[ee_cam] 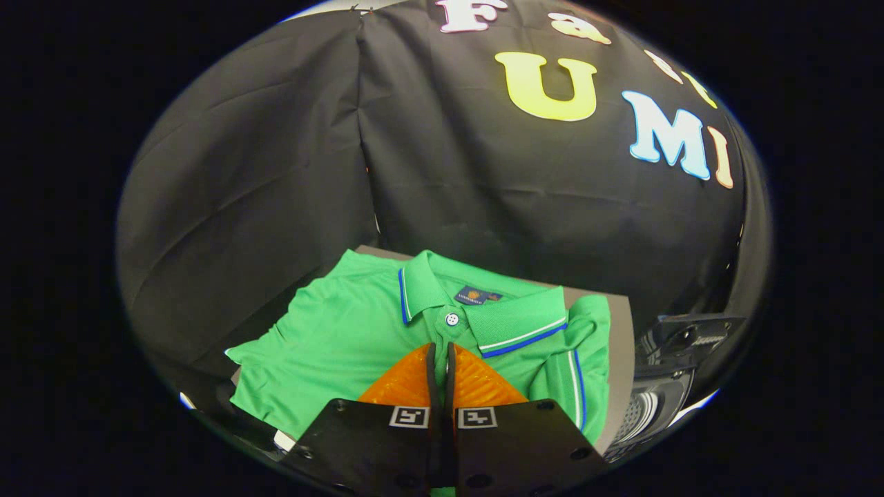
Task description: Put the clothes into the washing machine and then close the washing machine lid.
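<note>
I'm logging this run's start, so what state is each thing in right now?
green polo shirt: lying folded on a grey surface, collar buttoned, beyond the fingertips.
gripper: fingers closed together, nothing visibly between them, over the shirt's front.
washing machine: beside the shirt; lid state unclear.

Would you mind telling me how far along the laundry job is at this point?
Nothing looks done yet: the green shirt lies folded on the table. In hand: the claw sits over the shirt's placket below the collar, fingers together; whether they pinch fabric is unclear. Left: lifting the shirt, putting it into the machine just right of the table, and closing its lid.
</note>
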Demonstrator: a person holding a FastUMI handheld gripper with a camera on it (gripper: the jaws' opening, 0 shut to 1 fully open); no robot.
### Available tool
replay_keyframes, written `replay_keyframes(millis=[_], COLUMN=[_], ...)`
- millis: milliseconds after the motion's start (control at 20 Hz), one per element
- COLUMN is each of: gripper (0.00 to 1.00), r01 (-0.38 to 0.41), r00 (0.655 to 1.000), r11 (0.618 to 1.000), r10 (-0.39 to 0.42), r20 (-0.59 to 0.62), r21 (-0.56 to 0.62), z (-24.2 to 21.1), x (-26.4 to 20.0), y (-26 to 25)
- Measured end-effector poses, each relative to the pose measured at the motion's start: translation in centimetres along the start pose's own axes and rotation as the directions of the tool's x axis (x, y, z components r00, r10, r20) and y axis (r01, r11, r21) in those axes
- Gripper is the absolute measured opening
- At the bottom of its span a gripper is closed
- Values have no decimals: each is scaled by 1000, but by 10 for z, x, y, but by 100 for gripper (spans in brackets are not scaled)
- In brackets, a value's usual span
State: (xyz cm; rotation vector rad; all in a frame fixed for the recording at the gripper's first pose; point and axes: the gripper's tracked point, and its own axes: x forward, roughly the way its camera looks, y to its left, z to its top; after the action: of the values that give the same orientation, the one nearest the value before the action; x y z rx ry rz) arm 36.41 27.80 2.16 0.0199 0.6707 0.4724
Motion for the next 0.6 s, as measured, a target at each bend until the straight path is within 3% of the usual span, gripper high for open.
replay_keyframes(millis=[250, 600], gripper=[1, 1], r01=[-20, -15], r00=[995, 959], r11=[1000, 999], r10=[22, 25], r20=[102, 281], r21=[-18, -38], z=[39, 109], x=[-32, -88], y=[3, -9])
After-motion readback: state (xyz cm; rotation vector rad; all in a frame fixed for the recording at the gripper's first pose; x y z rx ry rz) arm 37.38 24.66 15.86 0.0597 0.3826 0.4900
